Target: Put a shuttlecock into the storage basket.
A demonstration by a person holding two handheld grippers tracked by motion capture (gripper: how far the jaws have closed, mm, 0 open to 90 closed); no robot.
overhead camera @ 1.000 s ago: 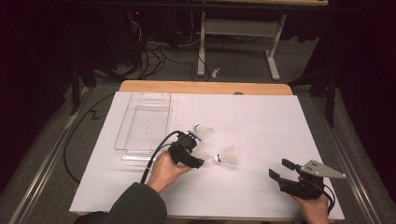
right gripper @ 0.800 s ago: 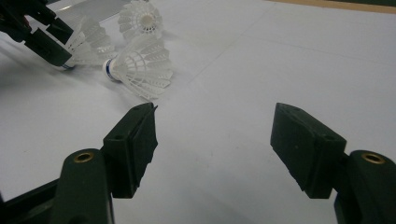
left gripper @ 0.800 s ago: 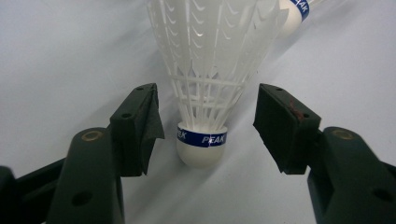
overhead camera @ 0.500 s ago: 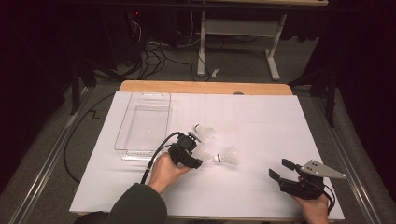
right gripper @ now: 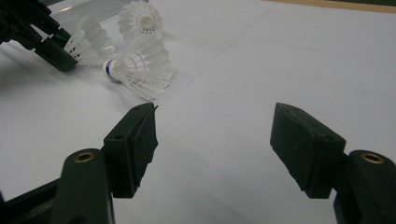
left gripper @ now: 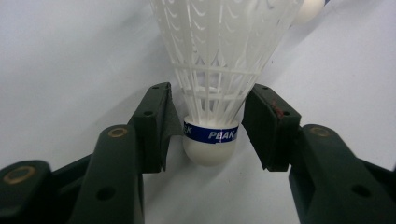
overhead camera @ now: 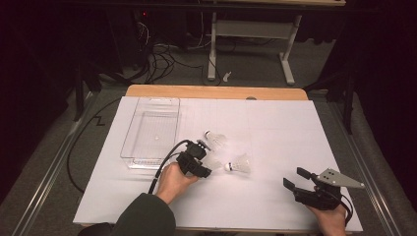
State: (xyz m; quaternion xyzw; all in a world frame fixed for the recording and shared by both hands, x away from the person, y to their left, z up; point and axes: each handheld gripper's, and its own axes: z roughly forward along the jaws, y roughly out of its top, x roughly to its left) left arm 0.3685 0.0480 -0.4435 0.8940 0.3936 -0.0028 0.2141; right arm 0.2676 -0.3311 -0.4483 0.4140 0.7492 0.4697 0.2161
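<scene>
Three white shuttlecocks lie mid-table on the white sheet. My left gripper [overhead camera: 207, 166] reaches around the nearest one [left gripper: 212, 93], which has a white cork and a blue band. Its jaws have just been closing. The left pad is at the band, a thin gap remains at the right pad, so the gripper is open. A second shuttlecock [overhead camera: 239, 164] [right gripper: 137, 67] lies just to the right, and a third [overhead camera: 216, 139] [right gripper: 140, 18] lies behind. My right gripper [overhead camera: 293, 178] [right gripper: 215, 126] rests near the front right corner, open and with nothing between its jaws.
A clear plastic tray [overhead camera: 129, 145] sits at the left of the sheet, with nothing in it. A wooden table edge [overhead camera: 216, 92] runs along the back. Behind it, table legs and cables stand on the dark floor. The left gripper's cable [overhead camera: 164, 162] loops beside the tray.
</scene>
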